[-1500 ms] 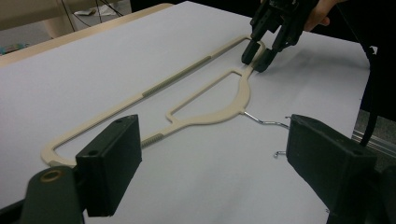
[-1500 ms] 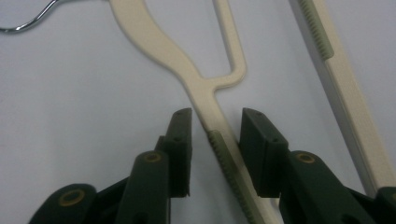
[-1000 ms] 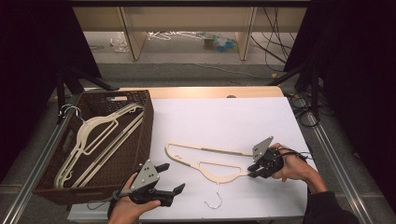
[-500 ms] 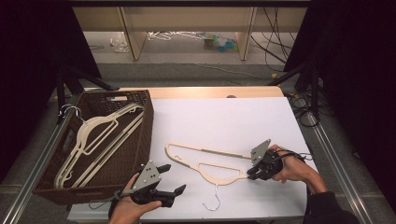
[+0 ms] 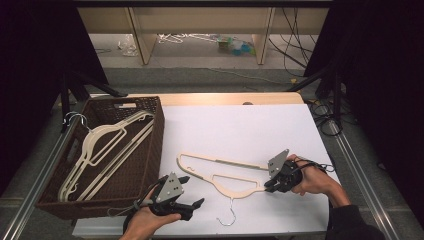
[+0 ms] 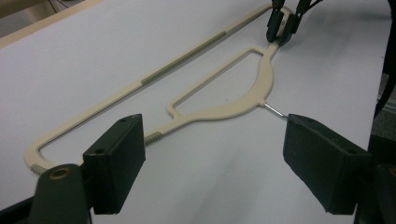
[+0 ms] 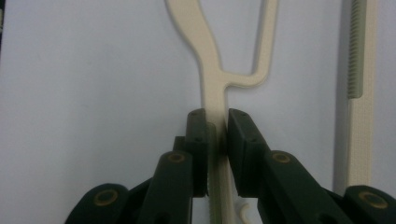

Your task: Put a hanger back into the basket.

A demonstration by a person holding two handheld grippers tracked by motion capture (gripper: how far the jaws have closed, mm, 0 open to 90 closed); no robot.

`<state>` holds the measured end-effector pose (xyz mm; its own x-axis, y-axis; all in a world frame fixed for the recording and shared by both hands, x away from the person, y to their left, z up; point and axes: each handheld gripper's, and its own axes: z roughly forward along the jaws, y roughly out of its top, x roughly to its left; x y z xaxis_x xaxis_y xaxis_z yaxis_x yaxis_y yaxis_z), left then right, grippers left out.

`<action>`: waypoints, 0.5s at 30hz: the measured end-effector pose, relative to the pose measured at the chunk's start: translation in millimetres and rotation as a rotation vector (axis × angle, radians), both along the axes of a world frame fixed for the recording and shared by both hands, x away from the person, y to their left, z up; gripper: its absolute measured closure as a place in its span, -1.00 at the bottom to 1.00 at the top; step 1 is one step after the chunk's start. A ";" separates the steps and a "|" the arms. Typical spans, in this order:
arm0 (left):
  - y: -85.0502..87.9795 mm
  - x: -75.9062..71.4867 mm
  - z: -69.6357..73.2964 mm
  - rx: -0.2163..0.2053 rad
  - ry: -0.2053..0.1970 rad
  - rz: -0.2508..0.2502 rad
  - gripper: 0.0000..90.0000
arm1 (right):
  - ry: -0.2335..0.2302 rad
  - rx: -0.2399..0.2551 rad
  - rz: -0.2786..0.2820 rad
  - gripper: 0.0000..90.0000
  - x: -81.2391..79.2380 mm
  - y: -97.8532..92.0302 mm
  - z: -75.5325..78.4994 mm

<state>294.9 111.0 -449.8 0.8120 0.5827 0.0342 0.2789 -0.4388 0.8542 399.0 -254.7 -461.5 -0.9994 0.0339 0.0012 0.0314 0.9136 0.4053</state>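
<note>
I think my job is to put hangers in the brown basket (image 5: 150, 145). Some hangers (image 5: 100, 145) already lie inside it. One cream hanger (image 5: 220, 176) is left on the white table (image 5: 240, 130), to the right of the basket. My right gripper (image 7: 217, 135) squeezes its thin arm near the end. My left gripper (image 6: 210, 163) has its jaws spread wide with nothing in them, close to the table's front edge. The table behind the hanger is bare, so I have room to lift it. The basket wall is tall, so the hanger must go over it.
</note>
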 end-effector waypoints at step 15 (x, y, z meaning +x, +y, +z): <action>-33.6 31.7 -28.0 0.221 -0.077 -0.078 -0.45 | 0.018 0.038 -0.001 0.76 -4.0 -1.3 17.3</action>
